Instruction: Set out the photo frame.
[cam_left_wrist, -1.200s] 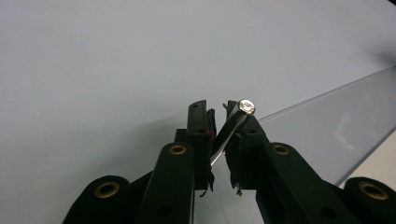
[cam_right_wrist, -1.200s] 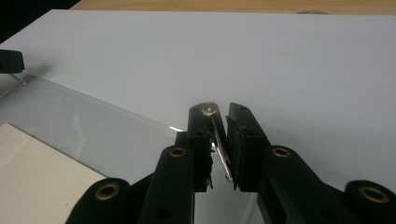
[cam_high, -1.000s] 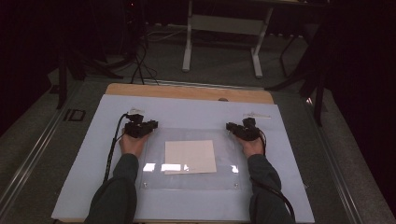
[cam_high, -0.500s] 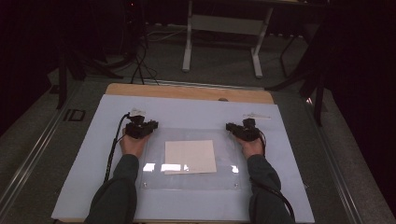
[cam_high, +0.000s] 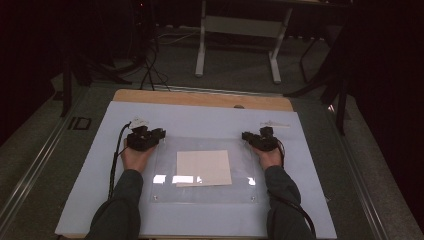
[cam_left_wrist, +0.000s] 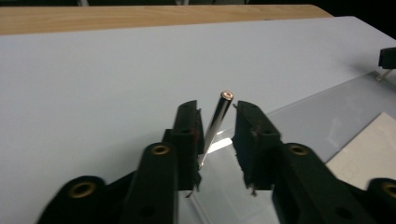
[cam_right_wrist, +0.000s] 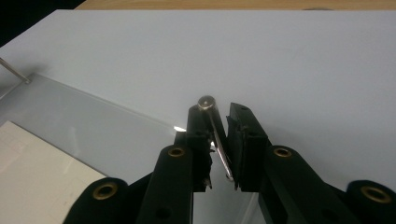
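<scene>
The left gripper (cam_high: 156, 134) stands at the far left corner of the clear acrylic sheet (cam_high: 202, 192). Its jaws have just been opening; a metal rod (cam_left_wrist: 215, 125) leans between them, not clamped. The right gripper (cam_high: 248, 136) at the far right corner pinches a metal pin (cam_right_wrist: 215, 133). A beige sheet (cam_high: 204, 167) lies between the hands on the white mat (cam_high: 200, 120); nothing obstructs it.

The room is dim, with a grey-green carpet floor (cam_high: 45, 170), a white metal frame stand (cam_high: 239, 30) behind the counter (cam_high: 200, 99), black cables (cam_high: 150, 65) on the floor at the left, and dark curtains (cam_high: 395, 75) on the right.
</scene>
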